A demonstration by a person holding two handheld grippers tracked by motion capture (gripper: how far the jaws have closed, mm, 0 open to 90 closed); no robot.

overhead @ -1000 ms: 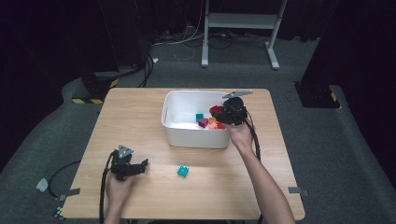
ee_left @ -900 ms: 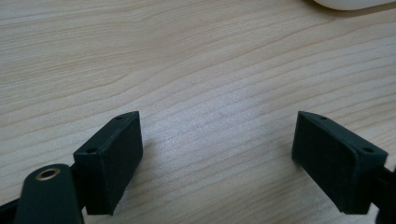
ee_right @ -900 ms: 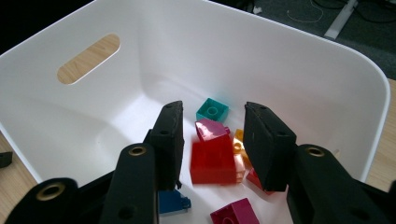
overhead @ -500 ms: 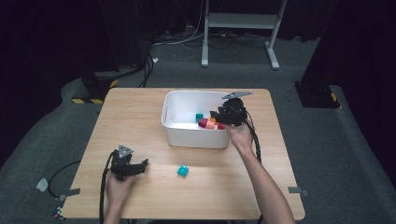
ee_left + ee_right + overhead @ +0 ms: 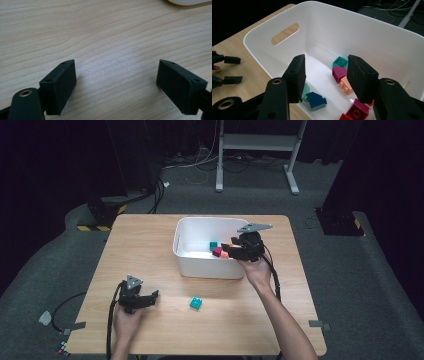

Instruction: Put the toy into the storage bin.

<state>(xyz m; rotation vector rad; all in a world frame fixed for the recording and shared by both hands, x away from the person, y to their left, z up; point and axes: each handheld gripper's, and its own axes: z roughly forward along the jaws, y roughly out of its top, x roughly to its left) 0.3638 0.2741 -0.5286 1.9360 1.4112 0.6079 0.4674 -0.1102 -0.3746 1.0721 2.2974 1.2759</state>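
Since a second ago the right gripper (image 5: 235,251) has backed off a touch toward the near wall of the white bin (image 5: 200,266) and its jaws have just been opening, with nothing between them; they stand apart now over the bin's inside, empty. Blocks sit below in the right gripper view: a teal block (image 5: 340,61), a magenta block (image 5: 339,73) touching a peach block (image 5: 346,85) just beside it, a dark blue block (image 5: 316,100) nearer the wall, plus red bricks (image 5: 357,110) at the bottom edge. So whatever it carried is down in the bin with the rest, can't tell which one. On the wooden table (image 5: 150,240) a lone teal cube (image 5: 195,303) lies in front of the bin, well apart from both tools, nothing blocking it. Left gripper (image 5: 150,297) hasn't budged, resting near the table's front left, jaws wide apart over bare wood, holding nothing. Behind the table there's a white stand (image 5: 255,142) and cables (image 5: 200,165) on the grey floor.
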